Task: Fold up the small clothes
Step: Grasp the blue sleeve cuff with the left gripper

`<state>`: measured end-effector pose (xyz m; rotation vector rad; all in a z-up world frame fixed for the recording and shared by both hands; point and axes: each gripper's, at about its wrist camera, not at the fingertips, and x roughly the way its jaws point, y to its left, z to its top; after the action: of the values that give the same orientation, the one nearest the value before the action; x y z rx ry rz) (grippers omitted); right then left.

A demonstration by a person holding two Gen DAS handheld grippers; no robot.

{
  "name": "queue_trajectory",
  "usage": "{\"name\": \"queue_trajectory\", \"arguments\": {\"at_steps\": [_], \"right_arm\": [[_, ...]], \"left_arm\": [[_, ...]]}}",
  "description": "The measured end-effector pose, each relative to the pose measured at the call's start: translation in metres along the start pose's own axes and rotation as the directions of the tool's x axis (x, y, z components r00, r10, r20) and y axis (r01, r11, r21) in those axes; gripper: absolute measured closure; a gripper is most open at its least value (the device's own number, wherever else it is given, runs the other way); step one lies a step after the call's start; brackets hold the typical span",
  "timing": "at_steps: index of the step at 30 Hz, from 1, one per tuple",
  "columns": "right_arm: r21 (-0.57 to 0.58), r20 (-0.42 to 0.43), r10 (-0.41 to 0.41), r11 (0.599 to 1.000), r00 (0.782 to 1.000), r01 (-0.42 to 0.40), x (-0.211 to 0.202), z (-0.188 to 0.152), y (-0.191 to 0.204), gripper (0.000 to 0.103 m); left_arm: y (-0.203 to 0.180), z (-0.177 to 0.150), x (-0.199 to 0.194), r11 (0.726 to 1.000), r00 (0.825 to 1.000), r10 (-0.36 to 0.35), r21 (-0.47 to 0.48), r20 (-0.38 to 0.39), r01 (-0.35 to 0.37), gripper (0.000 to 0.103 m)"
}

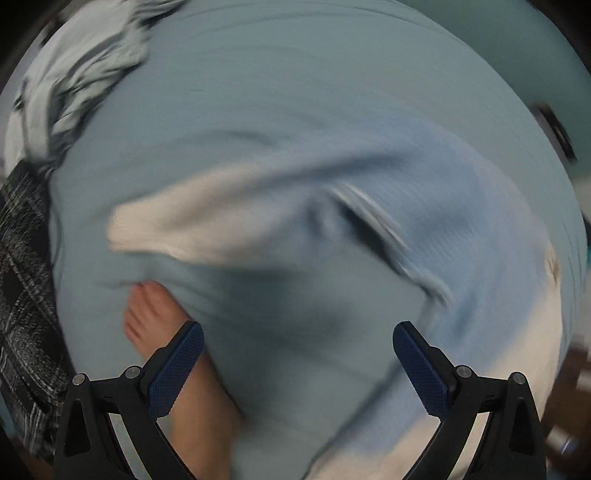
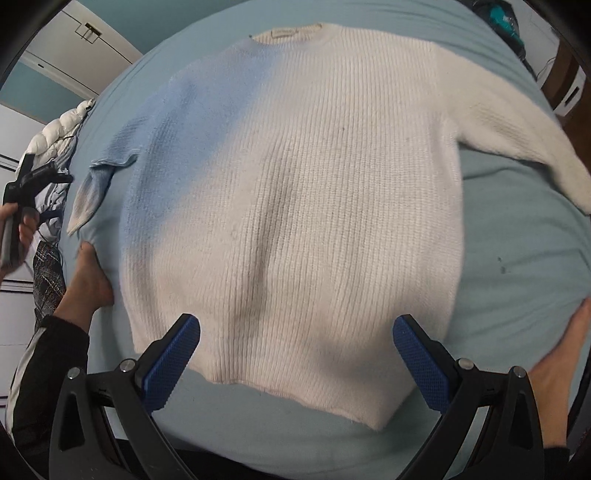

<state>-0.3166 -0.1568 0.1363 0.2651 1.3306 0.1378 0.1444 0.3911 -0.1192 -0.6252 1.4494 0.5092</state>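
Right wrist view: sweater [image 2: 295, 206] lies flat ahead of released right tongs [image 2: 295, 354].

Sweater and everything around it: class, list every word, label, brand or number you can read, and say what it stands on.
No text can be read.
Neck label inside the sweater collar: printed, but too small and blurred to read.
Left wrist view: motion-blurred, no text visible.

Motion blur is smearing the whole left wrist view, so the sweater [image 1: 332, 229] is showing only as soft blue and white streaks. In the right wrist view, the sweater's right sleeve [image 2: 535, 147] is running off the frame edge, and its neck label [image 2: 283, 33] is reading too small to make out.
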Motion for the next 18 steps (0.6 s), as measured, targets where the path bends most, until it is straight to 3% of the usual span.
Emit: {"name": "queue_trajectory", "arguments": {"at_steps": [3, 6, 9, 12, 13, 15, 17, 18], "right_arm": [[0.023, -0.03, 0.005, 1.0, 1.0, -0.005, 0.009, 0.003, -0.004, 0.001], [0.059, -0.056, 0.009, 0.998, 0.998, -0.006, 0.014, 0.005, -0.011, 0.001], [0.082, -0.058, 0.001, 0.997, 0.998, 0.004, 0.016, 0.012, -0.014, 0.001], [0.066, -0.046, -0.014, 0.998, 0.999, 0.017, 0.015, 0.016, -0.009, 0.001], [0.056, -0.041, -0.02, 0.998, 0.999, 0.022, 0.015, 0.017, -0.008, 0.001], [0.029, -0.023, -0.041, 0.999, 0.999, 0.041, 0.013, 0.02, -0.003, 0.001], [0.012, 0.001, -0.059, 0.998, 0.998, 0.059, 0.008, 0.023, -0.001, 0.001], [0.008, 0.011, -0.064, 0.998, 0.998, 0.064, 0.006, 0.025, -0.002, 0.001]], "left_arm": [[0.058, 0.043, 0.014, 0.991, 0.999, 0.032, -0.131, 0.027, -0.029, 0.0], [0.108, 0.059, 0.034, 0.964, 0.999, 0.037, -0.263, 0.023, -0.03, 0.0], [0.15, 0.058, 0.065, 0.919, 0.998, -0.058, -0.393, -0.017, 0.046, 0.001], [0.17, 0.056, 0.089, 0.884, 0.987, -0.16, -0.448, -0.028, 0.13, 0.008], [0.172, 0.057, 0.093, 0.875, 0.98, -0.2, -0.454, -0.021, 0.169, 0.019], [0.171, 0.062, 0.093, 0.885, 0.979, -0.205, -0.429, -0.014, 0.179, 0.038], [0.169, 0.069, 0.086, 0.902, 0.985, -0.174, -0.399, 0.014, 0.165, 0.085], [0.169, 0.071, 0.079, 0.91, 0.989, -0.143, -0.39, 0.034, 0.145, 0.093]]}}
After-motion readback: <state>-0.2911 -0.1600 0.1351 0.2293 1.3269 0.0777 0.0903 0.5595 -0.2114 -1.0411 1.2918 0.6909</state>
